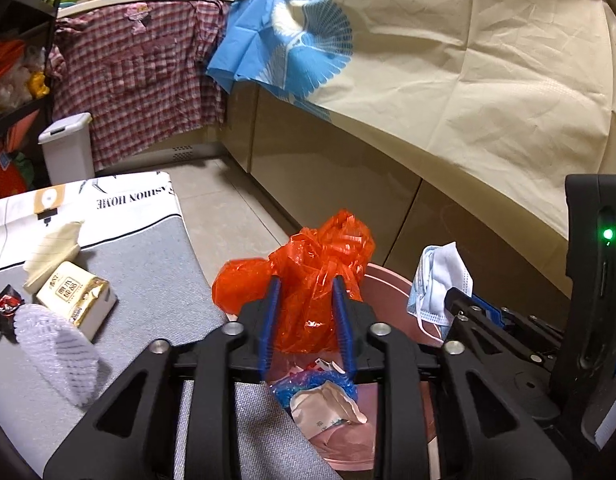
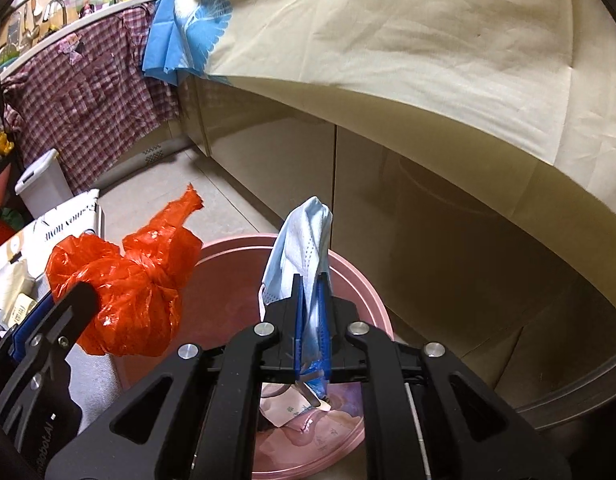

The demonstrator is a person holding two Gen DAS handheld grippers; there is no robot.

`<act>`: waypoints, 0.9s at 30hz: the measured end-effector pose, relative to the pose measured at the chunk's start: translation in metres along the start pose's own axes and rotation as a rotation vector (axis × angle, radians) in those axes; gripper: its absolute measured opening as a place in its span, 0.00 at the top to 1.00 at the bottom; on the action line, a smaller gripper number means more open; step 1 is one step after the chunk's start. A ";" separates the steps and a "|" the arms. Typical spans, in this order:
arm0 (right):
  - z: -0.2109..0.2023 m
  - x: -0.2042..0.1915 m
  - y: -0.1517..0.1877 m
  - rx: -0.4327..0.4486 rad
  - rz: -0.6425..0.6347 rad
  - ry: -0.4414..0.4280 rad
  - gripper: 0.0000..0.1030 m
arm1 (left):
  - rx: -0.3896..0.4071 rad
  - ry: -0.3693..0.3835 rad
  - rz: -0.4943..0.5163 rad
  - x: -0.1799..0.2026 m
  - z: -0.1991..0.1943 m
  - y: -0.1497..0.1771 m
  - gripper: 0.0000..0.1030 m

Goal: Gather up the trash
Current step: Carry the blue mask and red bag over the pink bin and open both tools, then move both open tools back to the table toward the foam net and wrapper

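Observation:
My left gripper (image 1: 306, 285) is shut on a crumpled orange plastic bag (image 1: 320, 264) and holds it over the near rim of a pink bin (image 1: 392, 280). My right gripper (image 2: 312, 280) is shut on a light blue face mask (image 2: 303, 248) and holds it above the same pink bin (image 2: 227, 248). The bin holds a blue wrapper (image 1: 308, 386) and crumpled paper (image 1: 328, 406). The orange bag (image 2: 123, 300) shows at the left of the right wrist view, the mask (image 1: 442, 284) at the right of the left wrist view.
A grey-topped table (image 1: 155, 288) at left carries a tissue pack (image 1: 77, 300), white foam netting (image 1: 59, 352), a dark candy wrapper (image 1: 5, 306) and a folded tissue (image 1: 53, 250). A white lidded bin (image 1: 65, 148) stands on the floor. Beige cabinets (image 1: 328, 160) run behind.

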State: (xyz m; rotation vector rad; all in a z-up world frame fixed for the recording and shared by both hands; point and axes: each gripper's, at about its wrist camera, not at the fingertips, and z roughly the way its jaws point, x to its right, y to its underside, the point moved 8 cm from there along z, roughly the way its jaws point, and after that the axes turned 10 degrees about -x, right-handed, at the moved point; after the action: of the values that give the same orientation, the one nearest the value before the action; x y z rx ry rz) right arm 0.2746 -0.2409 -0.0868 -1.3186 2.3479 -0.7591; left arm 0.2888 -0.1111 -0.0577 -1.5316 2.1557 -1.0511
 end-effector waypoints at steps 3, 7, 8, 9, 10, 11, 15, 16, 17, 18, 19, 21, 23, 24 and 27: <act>0.002 0.006 0.001 -0.009 0.020 0.008 0.74 | 0.008 0.012 -0.005 0.000 -0.001 -0.002 0.72; 0.000 0.010 0.001 -0.006 0.029 0.014 0.65 | 0.019 0.000 -0.020 -0.006 -0.008 -0.003 0.72; -0.001 0.011 0.001 -0.004 0.032 0.014 0.65 | 0.021 -0.005 -0.023 -0.008 -0.011 -0.003 0.72; -0.003 0.012 0.001 -0.001 0.035 0.011 0.65 | 0.026 -0.012 -0.027 -0.010 -0.015 -0.003 0.72; -0.005 0.012 0.000 0.002 0.040 0.005 0.65 | 0.030 -0.017 -0.031 -0.012 -0.020 -0.003 0.72; -0.007 0.012 0.000 0.006 0.043 -0.002 0.64 | 0.033 -0.022 -0.034 -0.014 -0.025 -0.003 0.72; -0.020 0.007 -0.001 0.036 0.039 -0.049 0.63 | 0.058 -0.067 -0.059 -0.028 -0.052 -0.001 0.72; -0.023 0.004 0.000 0.042 0.033 -0.057 0.63 | 0.064 -0.082 -0.072 -0.034 -0.061 -0.001 0.72; -0.027 0.000 0.001 0.048 0.023 -0.073 0.63 | 0.068 -0.093 -0.083 -0.038 -0.066 0.000 0.72; -0.029 -0.003 0.000 0.051 0.016 -0.089 0.63 | 0.073 -0.114 -0.102 -0.045 -0.076 0.002 0.72; -0.034 -0.008 0.002 0.059 0.008 -0.116 0.63 | 0.075 -0.133 -0.117 -0.051 -0.084 0.005 0.72; -0.042 -0.016 0.006 0.074 -0.006 -0.158 0.63 | 0.074 -0.180 -0.142 -0.065 -0.099 0.012 0.72; -0.053 -0.029 0.014 0.087 -0.035 -0.208 0.63 | 0.075 -0.212 -0.159 -0.078 -0.111 0.018 0.72; -0.058 -0.035 0.018 0.090 -0.053 -0.230 0.63 | 0.074 -0.236 -0.174 -0.087 -0.119 0.023 0.72; -0.069 -0.053 0.031 0.096 -0.103 -0.278 0.63 | 0.080 -0.289 -0.207 -0.109 -0.139 0.033 0.72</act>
State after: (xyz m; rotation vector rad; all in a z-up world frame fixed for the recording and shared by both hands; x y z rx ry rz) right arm 0.2437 -0.1624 -0.0486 -1.4129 2.0165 -0.6612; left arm 0.2238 0.0469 -0.0033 -1.7750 1.7722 -0.8995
